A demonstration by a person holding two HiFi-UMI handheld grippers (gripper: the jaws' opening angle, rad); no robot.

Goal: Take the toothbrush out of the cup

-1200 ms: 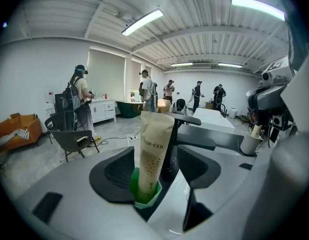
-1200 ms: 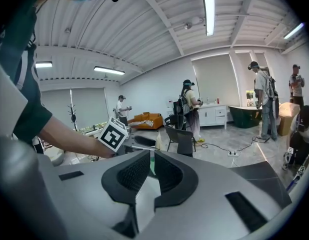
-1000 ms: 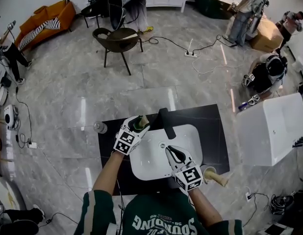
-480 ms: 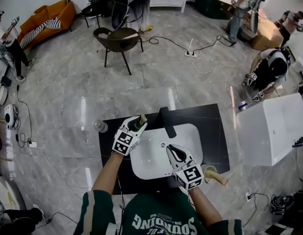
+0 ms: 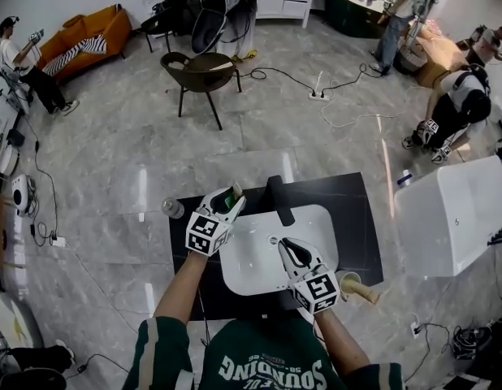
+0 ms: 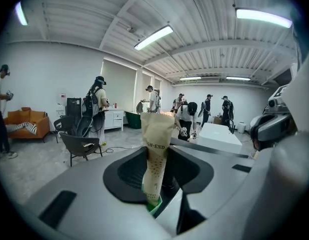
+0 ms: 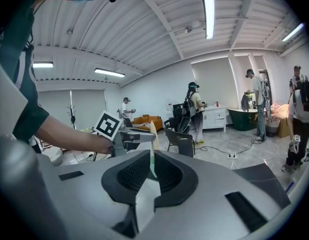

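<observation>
1. Your left gripper (image 5: pixel 231 198) has just been closing, and now it pinches the paper-wrapped toothbrush (image 6: pixel 157 156) low down, so the brush stands upright between the jaws.
2. The brush is above the left rim of the sink (image 5: pixel 259 279). No cup shows round it, so I'd judge it clear.
3. Your right gripper (image 5: pixel 284 245) hangs over the basin with its jaws drawn together and empty, out of the left's way.

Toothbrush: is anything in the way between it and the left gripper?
Nothing visible. The left gripper, whose jaws have just been closing, already clamps the paper-wrapped toothbrush directly; the space above it looks free.
</observation>
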